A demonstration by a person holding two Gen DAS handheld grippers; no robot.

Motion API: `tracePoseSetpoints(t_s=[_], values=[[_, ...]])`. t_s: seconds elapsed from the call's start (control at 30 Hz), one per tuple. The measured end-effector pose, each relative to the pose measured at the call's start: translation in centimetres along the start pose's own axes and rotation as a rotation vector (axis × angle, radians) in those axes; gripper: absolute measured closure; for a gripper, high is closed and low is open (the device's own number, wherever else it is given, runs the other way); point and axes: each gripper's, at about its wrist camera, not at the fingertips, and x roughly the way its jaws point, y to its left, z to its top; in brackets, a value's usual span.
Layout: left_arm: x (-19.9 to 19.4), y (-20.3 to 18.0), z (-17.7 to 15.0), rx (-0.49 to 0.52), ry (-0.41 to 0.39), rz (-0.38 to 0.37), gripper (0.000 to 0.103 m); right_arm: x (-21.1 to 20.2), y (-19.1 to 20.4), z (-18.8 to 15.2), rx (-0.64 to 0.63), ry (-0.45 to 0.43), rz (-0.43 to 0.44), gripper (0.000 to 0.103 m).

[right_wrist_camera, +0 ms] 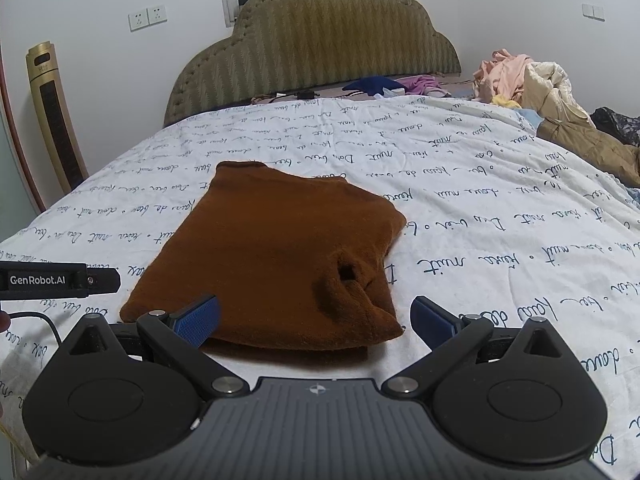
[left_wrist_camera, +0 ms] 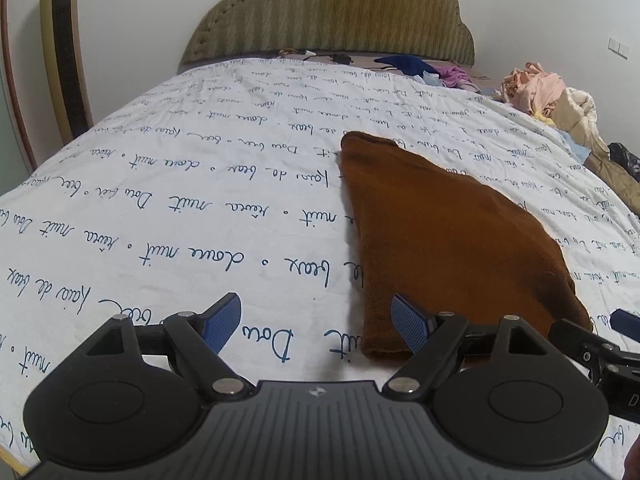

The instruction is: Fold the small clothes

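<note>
A brown knit garment [right_wrist_camera: 272,256] is lying folded on the bed [right_wrist_camera: 460,200], on a white cover printed with blue handwriting. The right wrist view is showing it nearly whole: a roughly rectangular fold with its long axis running from the near edge away toward the headboard [right_wrist_camera: 320,40], leaning a little to the left at the near end, with a bunched, rolled portion and a small dark opening at its near right corner. The left wrist view is showing the same garment [left_wrist_camera: 452,240] only from its left side, as a tapering wedge narrowing toward the headboard, and that opening is not visible there.

The left gripper [left_wrist_camera: 316,322] is standing open with nothing between its blue pads; its right pad is sitting over the garment's near left corner, though contact cannot be judged. The right gripper [right_wrist_camera: 316,320] is also standing wide open, empty, straddling the garment's near edge.

Only the right wrist view is showing wall sockets [right_wrist_camera: 148,16] and a window frame above the headboard. Both views are showing a gold tower fan [left_wrist_camera: 64,48] at left and a pile of clothes [right_wrist_camera: 532,84] at the far right.
</note>
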Motion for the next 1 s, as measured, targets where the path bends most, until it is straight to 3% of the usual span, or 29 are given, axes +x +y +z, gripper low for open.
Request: tracePoseSetpoints(t_s=[0.27,0.33,0.5,1.0], values=[[-0.17,-0.22,0.01,0.006,-0.011,0.017,0.020,-0.11,0.03,-0.03,-0.005,-0.006,-0.001,0.002],[-0.19,-0.10,-0.03,-0.001,-0.013,0.006,0.015,-0.13,-0.01,-0.09,-0.003,-0.007,0.000,0.002],[-0.93,0.00,-0.03,-0.016,-0.062,0.002,0.014,-0.17,-0.24,-0.21,-0.003,-0.007,-0.001,0.002],[-0.83,0.06,-0.11,-0.012,-0.055,0.001,0.014,-0.17,-0.23,-0.31,-0.015,-0.006,-0.002,0.002]])
